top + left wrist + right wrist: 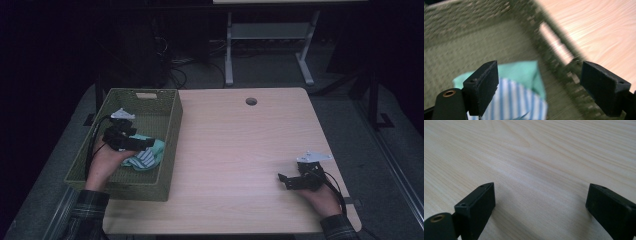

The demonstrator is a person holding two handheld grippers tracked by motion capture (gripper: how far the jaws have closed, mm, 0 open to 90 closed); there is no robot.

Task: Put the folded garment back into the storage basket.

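An olive woven basket (172,145) stands on the left part of the light wooden table (240,150). Inside it lies a bundle of cloth (146,156), mint green with a blue-and-white striped piece (516,100). My left gripper (145,142) hovers inside the basket just above the cloth, open, its jaws wide apart with nothing between them (539,87). My right gripper (285,180) rests low over bare table near the front right, also open and holding nothing (540,207).
The basket's right wall (554,57) runs close past the left gripper. A round cable hole (251,101) sits at the table's far edge. Beyond the table stand a white desk frame (270,45) and cables on a dark floor.
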